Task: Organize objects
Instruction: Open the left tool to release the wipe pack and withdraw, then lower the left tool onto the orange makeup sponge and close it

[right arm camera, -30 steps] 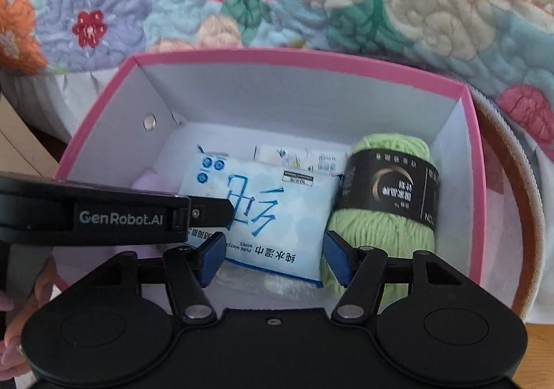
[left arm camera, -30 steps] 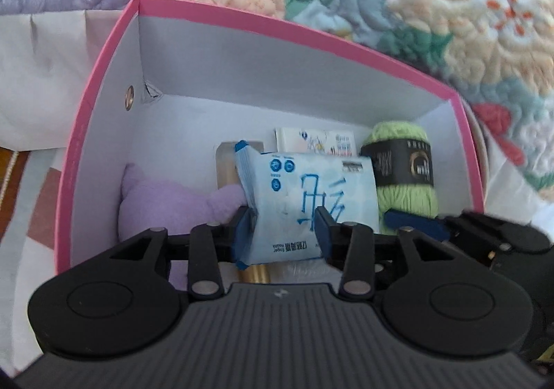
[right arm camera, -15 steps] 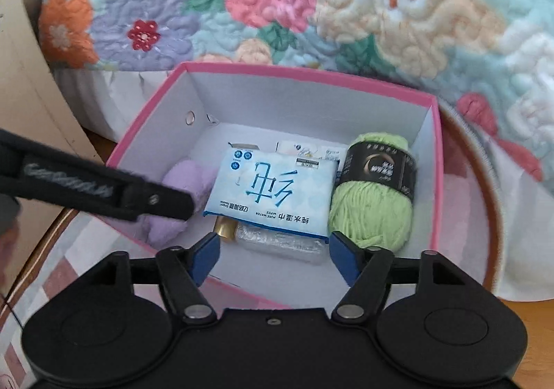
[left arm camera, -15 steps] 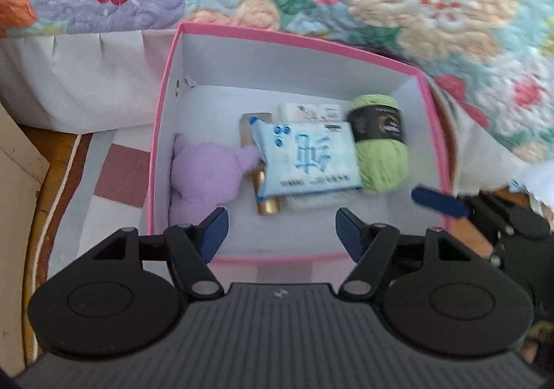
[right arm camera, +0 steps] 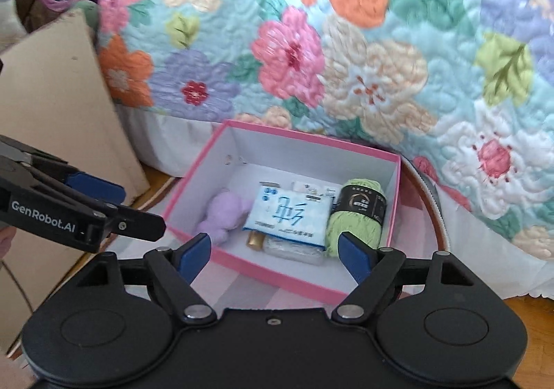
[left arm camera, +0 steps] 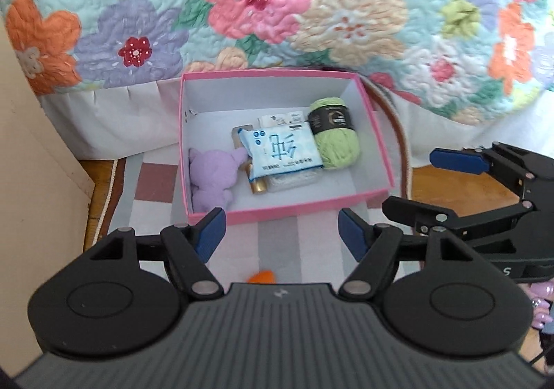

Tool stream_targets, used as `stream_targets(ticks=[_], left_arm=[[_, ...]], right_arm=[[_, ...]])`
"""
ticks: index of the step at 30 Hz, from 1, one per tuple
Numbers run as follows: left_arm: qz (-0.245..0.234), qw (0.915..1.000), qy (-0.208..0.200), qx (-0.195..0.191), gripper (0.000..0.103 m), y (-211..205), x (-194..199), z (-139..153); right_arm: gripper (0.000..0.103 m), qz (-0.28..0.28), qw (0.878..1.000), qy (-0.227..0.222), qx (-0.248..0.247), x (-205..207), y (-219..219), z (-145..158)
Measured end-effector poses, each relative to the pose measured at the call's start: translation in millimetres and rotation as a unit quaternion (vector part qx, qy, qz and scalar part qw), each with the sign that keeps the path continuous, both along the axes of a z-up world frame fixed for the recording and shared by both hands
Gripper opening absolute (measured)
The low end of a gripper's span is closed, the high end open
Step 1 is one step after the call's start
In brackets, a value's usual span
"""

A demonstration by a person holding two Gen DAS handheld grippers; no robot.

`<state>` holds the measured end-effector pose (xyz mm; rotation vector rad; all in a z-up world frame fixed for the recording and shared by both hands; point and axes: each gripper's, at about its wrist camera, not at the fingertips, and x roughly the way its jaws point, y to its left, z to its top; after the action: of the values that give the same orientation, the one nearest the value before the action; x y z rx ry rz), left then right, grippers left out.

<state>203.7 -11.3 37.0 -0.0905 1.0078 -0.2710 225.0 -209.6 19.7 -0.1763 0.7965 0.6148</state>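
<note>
The wet wipes pack (left arm camera: 284,155) lies in the middle of the pink box (left arm camera: 375,143), frame center. Both the left gripper (left arm camera: 282,233) and right gripper (right arm camera: 273,250) have just been opening, with nothing between their fingers. Lift clear of the rim before fetching more.

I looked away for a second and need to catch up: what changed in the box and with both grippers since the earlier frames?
The left gripper let go of the blue wipes pack, now lying in the pink box; its jaws have just been opening, empty. The right gripper, also empty, has opened wider. Both pulled up and back from the box. The green yarn and purple plush stayed put.
</note>
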Motion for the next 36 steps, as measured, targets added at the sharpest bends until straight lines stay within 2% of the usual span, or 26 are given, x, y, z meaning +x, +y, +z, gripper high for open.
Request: stream_targets(ticks=[2, 5, 7, 14, 22, 26, 31, 36], left_arm=[[-0.003, 1.0, -0.006, 0.0, 0.073, 2.7, -13.4, 9.8], [-0.003, 0.9999, -0.014, -0.006, 0.077, 9.3, -33.2, 20.6], [0.003, 0.9998, -0.016, -0.007, 0.078, 13.9, -44.1, 23.0], [0.015, 0.9998, -0.007, -0.014, 0.085, 25.9, -77.7, 11.9], [0.022, 0.9997, 0.005, -0.014, 0.098, 34.5, -95.6, -18.9], [0.027, 0.9994, 0.011, -0.02, 0.098, 39.3, -96.5, -39.1], [0.048, 0.9979, 0.012, -0.041, 0.098, 49.1, -95.0, -67.5], [0.059, 0.9972, 0.004, -0.047, 0.098, 55.2, -92.6, -96.8]], right_arm=[[0.086, 0.019, 1.0, 0.003, 0.001, -12.8, -2.2, 9.9], [0.094, 0.057, 0.998, 0.008, 0.009, -31.9, -5.9, 21.3], [0.095, 0.072, 0.997, 0.004, 0.012, -46.2, -7.8, 27.1], [0.095, 0.121, 0.993, 0.011, 0.012, -90.5, -9.5, 31.5], [0.095, 0.141, 0.989, 0.027, 0.024, -110.6, -0.1, 3.9], [0.095, 0.158, 0.987, 0.016, 0.038, -112.9, 8.2, -13.7], [0.095, 0.184, 0.981, 0.025, 0.054, -111.4, 17.8, -40.1], [0.095, 0.156, 0.985, 0.033, 0.062, -96.0, 22.6, -68.0]])
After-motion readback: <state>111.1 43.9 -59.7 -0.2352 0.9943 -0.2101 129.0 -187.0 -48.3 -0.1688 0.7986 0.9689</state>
